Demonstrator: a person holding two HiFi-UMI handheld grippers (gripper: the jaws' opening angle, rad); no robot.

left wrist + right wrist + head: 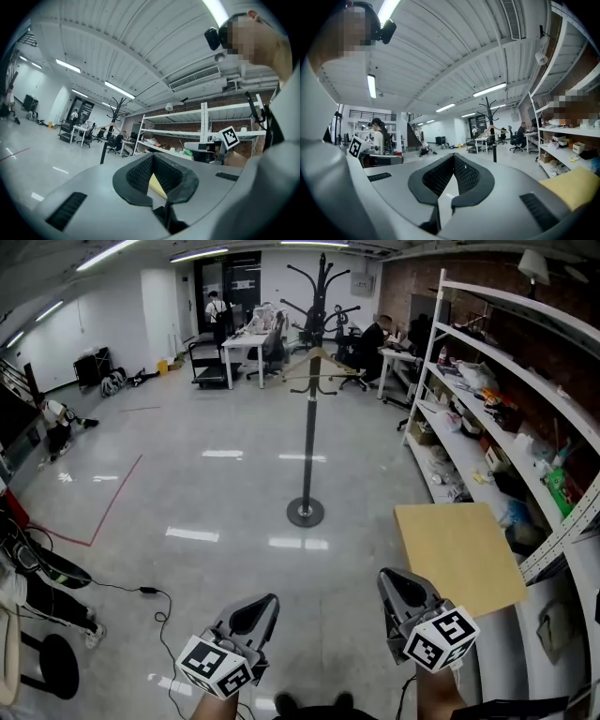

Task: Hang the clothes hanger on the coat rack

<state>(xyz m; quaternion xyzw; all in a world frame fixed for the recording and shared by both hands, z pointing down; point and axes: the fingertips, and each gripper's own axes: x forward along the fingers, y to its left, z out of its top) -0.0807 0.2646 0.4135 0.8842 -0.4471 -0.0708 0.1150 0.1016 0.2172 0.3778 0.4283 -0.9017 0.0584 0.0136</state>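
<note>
The black coat rack (pixel 310 418) stands on its round base in the middle of the floor, some way ahead of me. A wooden clothes hanger (pixel 317 364) hangs from one of its upper arms. Both show small and far off in the left gripper view as the rack (pixel 108 143) and hanger (pixel 110 125), and in the right gripper view as the rack (pixel 493 143) and hanger (pixel 491 127). My left gripper (pixel 266 602) and right gripper (pixel 392 579) are low at the front, side by side, pointing level toward the rack. Each has its jaws together and holds nothing.
White shelving (pixel 506 418) full of goods runs along the right, with a cardboard sheet (pixel 459 554) jutting out beside my right gripper. A cable (pixel 141 592) and a black stool (pixel 56 662) lie at the left. Desks, chairs and people are at the far back.
</note>
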